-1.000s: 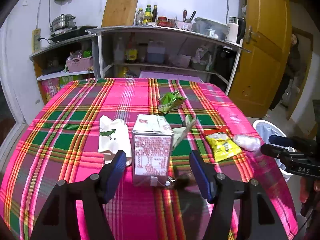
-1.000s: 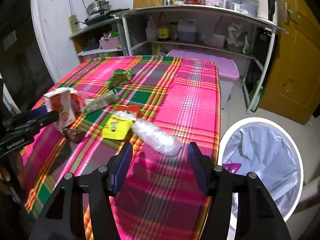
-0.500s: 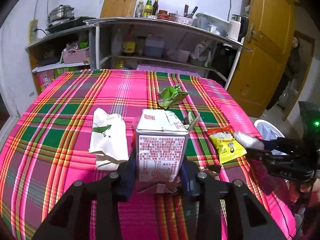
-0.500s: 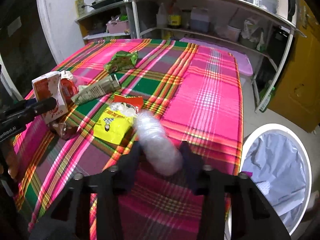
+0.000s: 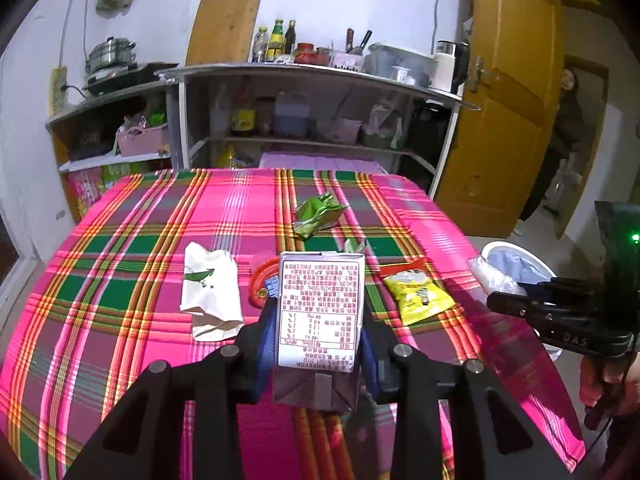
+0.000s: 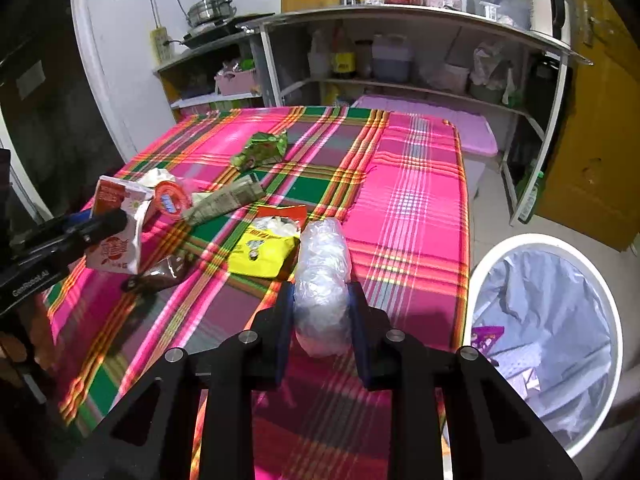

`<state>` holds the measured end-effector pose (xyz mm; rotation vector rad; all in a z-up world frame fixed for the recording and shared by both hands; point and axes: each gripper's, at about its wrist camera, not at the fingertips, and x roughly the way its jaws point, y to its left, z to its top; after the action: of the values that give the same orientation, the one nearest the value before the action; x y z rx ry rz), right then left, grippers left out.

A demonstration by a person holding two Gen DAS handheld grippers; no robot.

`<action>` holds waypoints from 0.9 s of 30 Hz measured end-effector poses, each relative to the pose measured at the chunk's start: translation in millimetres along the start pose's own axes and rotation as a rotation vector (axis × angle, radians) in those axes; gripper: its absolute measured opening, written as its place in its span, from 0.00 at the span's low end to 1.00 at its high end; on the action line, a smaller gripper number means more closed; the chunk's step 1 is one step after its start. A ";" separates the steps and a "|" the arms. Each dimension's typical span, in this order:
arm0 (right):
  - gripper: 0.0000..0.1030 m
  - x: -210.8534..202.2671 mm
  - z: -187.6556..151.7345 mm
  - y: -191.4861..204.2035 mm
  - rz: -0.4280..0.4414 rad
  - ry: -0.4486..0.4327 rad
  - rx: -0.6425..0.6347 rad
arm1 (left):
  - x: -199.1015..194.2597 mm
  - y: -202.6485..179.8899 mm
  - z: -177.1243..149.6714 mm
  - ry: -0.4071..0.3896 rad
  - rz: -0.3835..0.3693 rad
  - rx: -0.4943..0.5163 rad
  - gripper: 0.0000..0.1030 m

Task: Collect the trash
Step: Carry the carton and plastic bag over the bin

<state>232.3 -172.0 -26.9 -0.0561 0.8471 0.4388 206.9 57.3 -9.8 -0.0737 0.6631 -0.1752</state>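
We have both grippers loaded: the left gripper (image 5: 320, 354) has its jaws clamped on the sides of the milk carton (image 5: 320, 312), and the right gripper (image 6: 320, 328) has its jaws pressed into the clear plastic wad (image 6: 322, 276), both having just closed in on their loads. The carton looks tipped back and lifted off the plaid tablecloth (image 5: 120, 280); the wad hangs over the cloth's near edge, beside the white bin (image 6: 616, 320) on the floor. What worries us is the wad: it is soft and slippery, held only at its near end, so it could squeeze out of the pads on a quick swing toward the bin. The carton is pinched low on its body, so it may pivot in the grip, and any liquid left inside could spill on the cloth. We also risk the two grippers colliding, since they are close and only the right one is near the bin. The right wrist view shows us the bin's lined inside with a purple wrapper (image 6: 486, 336) already there, and the brown sachet (image 6: 164, 274) by the carton; the left view shows the white paper bag (image 5: 208, 292), which the right view mostly hides.
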 end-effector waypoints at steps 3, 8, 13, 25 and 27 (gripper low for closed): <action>0.26 -13.3 -7.7 2.4 -0.001 -0.011 0.007 | -8.4 -4.6 -1.0 -0.006 -0.006 0.003 0.35; 0.26 -35.8 -18.0 2.3 0.000 -0.036 0.030 | -28.3 -17.5 0.2 -0.035 -0.030 0.019 0.35; 0.26 -61.9 -25.8 2.0 -0.011 -0.072 0.052 | -45.5 -35.6 2.0 -0.053 -0.065 0.037 0.35; 0.26 -110.7 -43.4 -6.5 -0.045 -0.128 0.098 | -61.2 -93.5 -3.5 -0.054 -0.170 0.101 0.35; 0.26 -116.7 -46.0 -9.3 -0.056 -0.135 0.104 | -61.8 -100.9 -3.7 -0.054 -0.184 0.108 0.35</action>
<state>135.8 -231.8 27.1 0.0452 0.7321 0.3420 142.9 -30.5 37.1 -0.0351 0.5920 -0.3849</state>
